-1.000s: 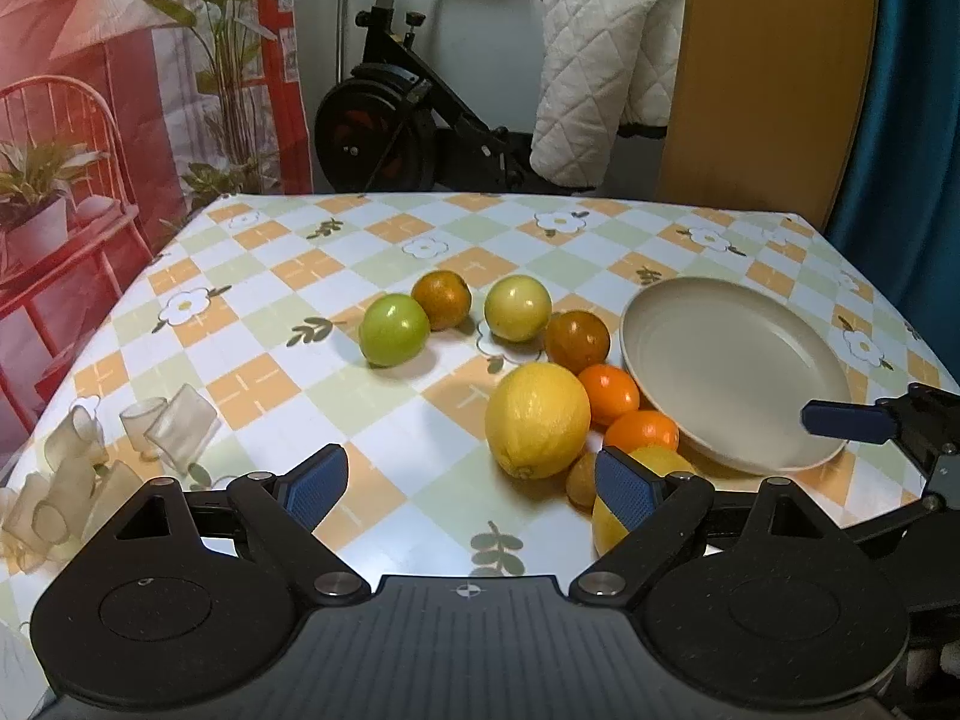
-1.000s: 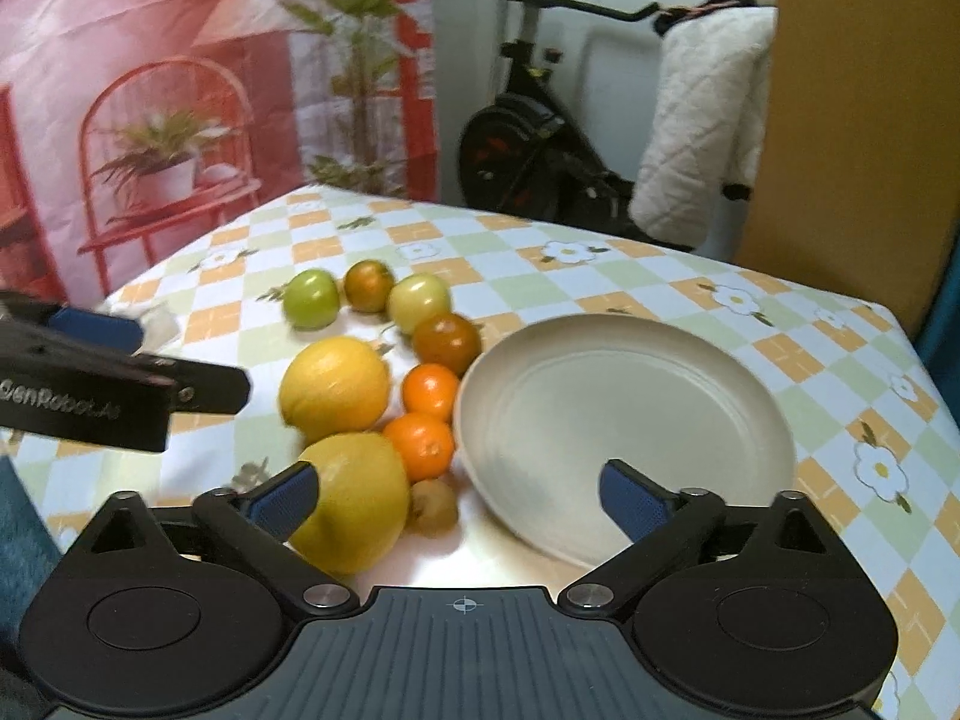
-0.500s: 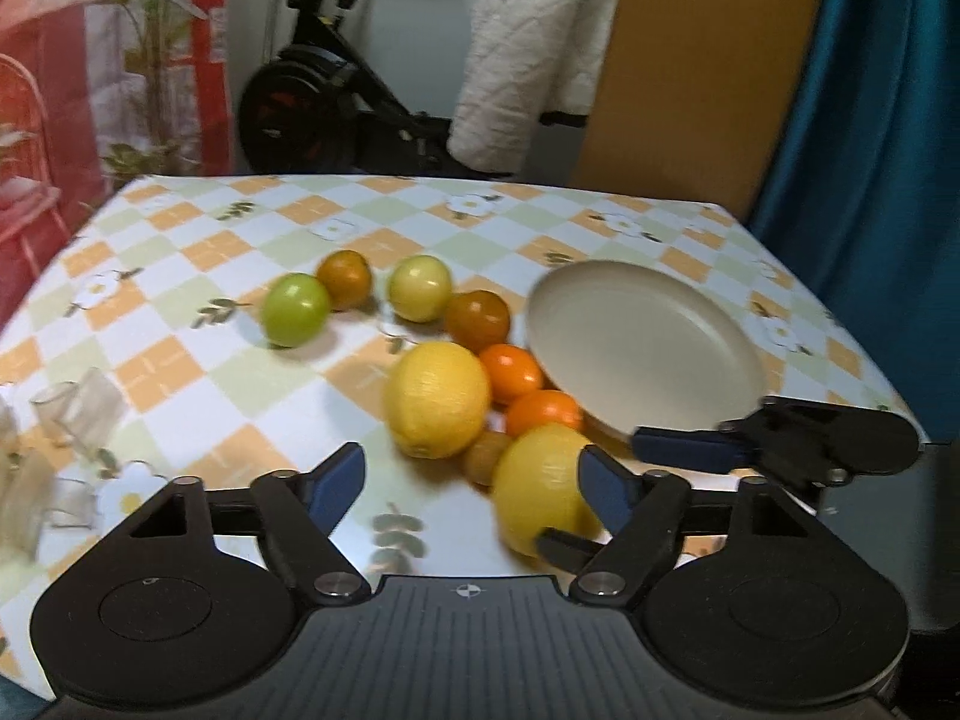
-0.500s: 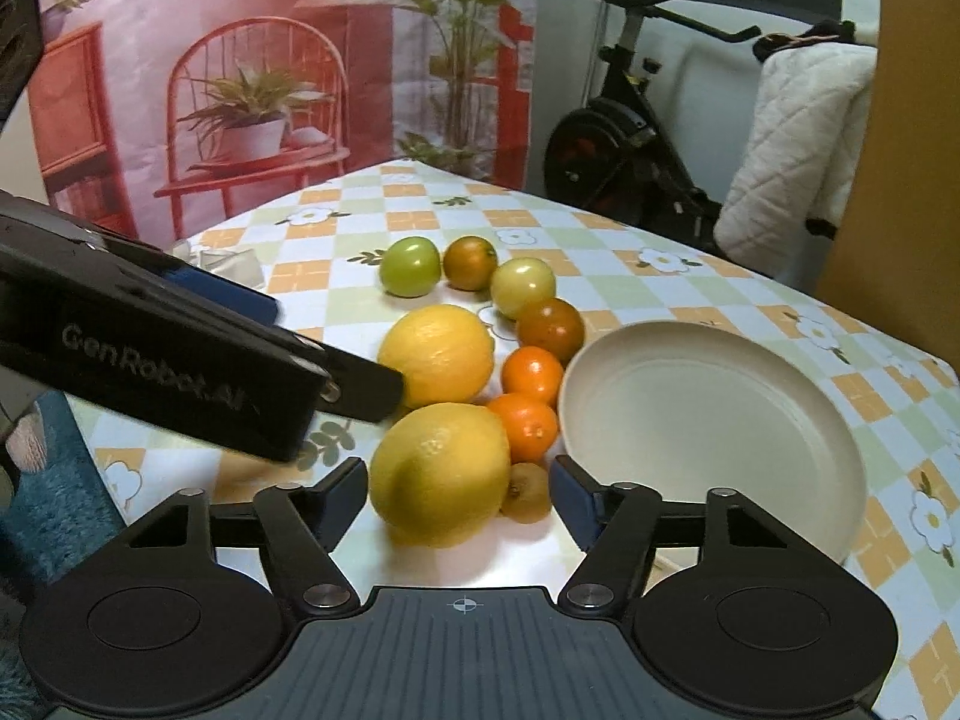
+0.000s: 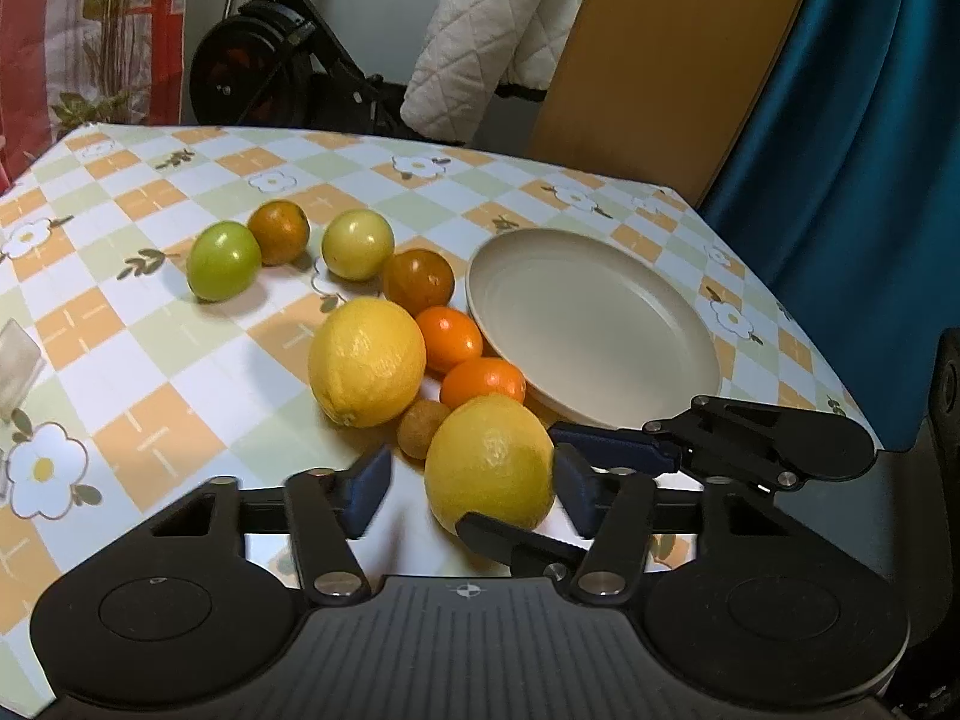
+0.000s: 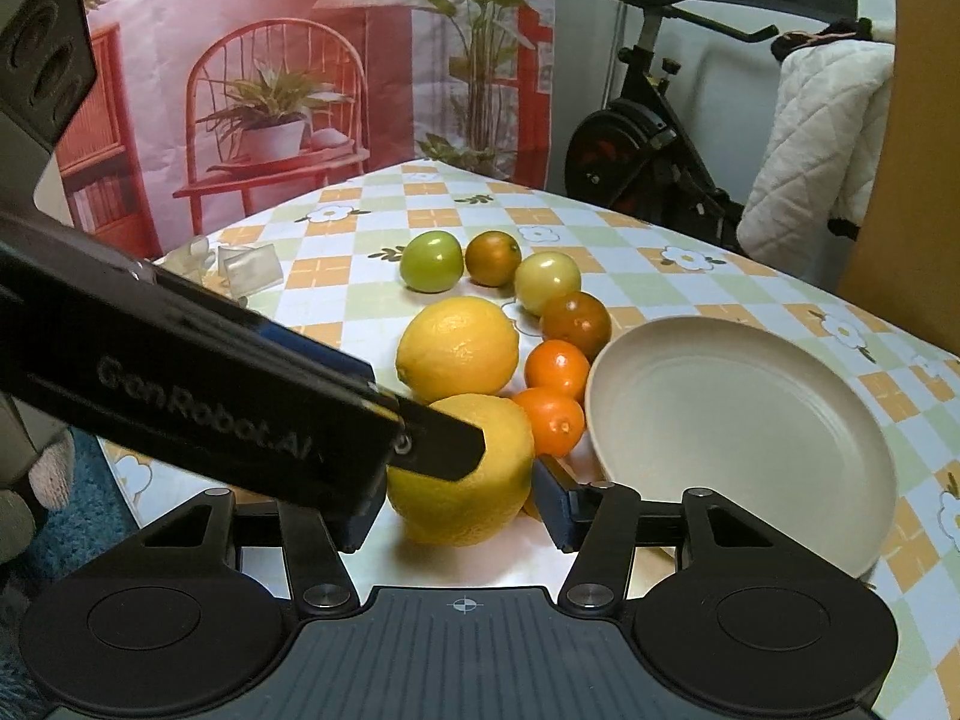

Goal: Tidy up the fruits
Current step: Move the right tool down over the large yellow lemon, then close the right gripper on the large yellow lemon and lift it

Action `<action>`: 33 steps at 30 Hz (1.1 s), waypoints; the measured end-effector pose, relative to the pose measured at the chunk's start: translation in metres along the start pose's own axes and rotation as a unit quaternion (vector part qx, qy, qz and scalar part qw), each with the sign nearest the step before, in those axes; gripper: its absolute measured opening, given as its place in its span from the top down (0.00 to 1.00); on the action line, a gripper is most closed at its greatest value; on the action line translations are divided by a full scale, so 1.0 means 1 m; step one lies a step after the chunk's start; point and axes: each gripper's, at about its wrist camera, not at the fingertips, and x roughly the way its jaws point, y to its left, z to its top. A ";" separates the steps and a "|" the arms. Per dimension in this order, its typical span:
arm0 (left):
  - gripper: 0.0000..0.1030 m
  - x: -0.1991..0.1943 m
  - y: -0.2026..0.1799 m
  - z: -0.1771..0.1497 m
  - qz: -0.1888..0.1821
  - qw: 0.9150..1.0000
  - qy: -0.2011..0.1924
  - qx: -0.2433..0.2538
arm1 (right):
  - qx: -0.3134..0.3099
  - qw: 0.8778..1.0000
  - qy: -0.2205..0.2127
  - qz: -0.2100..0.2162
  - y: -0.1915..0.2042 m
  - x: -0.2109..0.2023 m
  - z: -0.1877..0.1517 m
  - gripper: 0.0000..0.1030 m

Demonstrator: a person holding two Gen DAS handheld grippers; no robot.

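A near lemon (image 5: 489,459) (image 6: 462,471) lies at the table's front edge beside a small kiwi (image 5: 420,429). My left gripper (image 5: 471,486) straddles it, jaws open; the right pad touches it and the left pad is clear. My right gripper (image 6: 459,501) also straddles it, both pads near its sides; contact cannot be told. A second lemon (image 5: 366,363) (image 6: 457,348), two oranges (image 5: 450,339) (image 5: 483,383), two dark tangerines (image 5: 418,279) (image 5: 279,231) and two green fruits (image 5: 223,261) (image 5: 357,244) lie left of an empty beige plate (image 5: 594,324) (image 6: 744,438).
The table has a checkered flower cloth (image 5: 150,324). Clear plastic pieces (image 6: 249,264) lie at its left edge. An exercise bike (image 5: 270,66), a quilted white cloth (image 5: 498,30), a wooden panel (image 5: 672,54) and a blue curtain (image 5: 852,120) stand behind.
Both grippers have moved in on the near lemon from either side. Their jaws have narrowed around it. The left gripper has swung to the right towards the plate.
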 end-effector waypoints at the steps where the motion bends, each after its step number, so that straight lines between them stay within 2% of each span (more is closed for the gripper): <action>1: 0.49 0.001 0.001 0.000 -0.004 1.000 0.002 -0.003 | 0.002 1.000 0.000 0.000 -0.001 -0.001 -0.001 0.52; 4: 0.53 0.002 0.003 -0.001 -0.015 1.000 0.002 -0.010 | 0.007 1.000 -0.001 0.001 -0.002 -0.001 -0.001 0.52; 12: 0.53 0.006 0.005 -0.001 -0.031 0.999 0.004 -0.022 | 0.008 1.000 0.001 0.001 -0.002 0.001 -0.003 0.51; 20: 0.54 0.004 0.001 -0.004 -0.027 1.000 0.000 -0.014 | 0.008 1.000 0.002 -0.001 -0.001 0.001 -0.006 0.51; 26: 0.64 -0.005 -0.003 -0.002 -0.024 0.999 -0.023 -0.006 | 0.000 1.000 -0.017 -0.001 0.001 -0.007 -0.003 0.55; 27: 0.64 -0.006 -0.003 -0.001 -0.026 0.999 -0.024 -0.005 | -0.002 1.000 -0.022 0.001 0.001 -0.009 -0.001 0.60; 30: 0.62 -0.002 -0.004 -0.001 -0.012 1.000 -0.018 -0.001 | -0.008 1.000 -0.023 -0.001 0.003 -0.009 0.000 0.62; 33: 0.57 0.000 0.003 0.000 -0.023 1.000 -0.006 -0.020 | -0.001 1.000 -0.019 -0.001 0.001 -0.009 0.000 0.61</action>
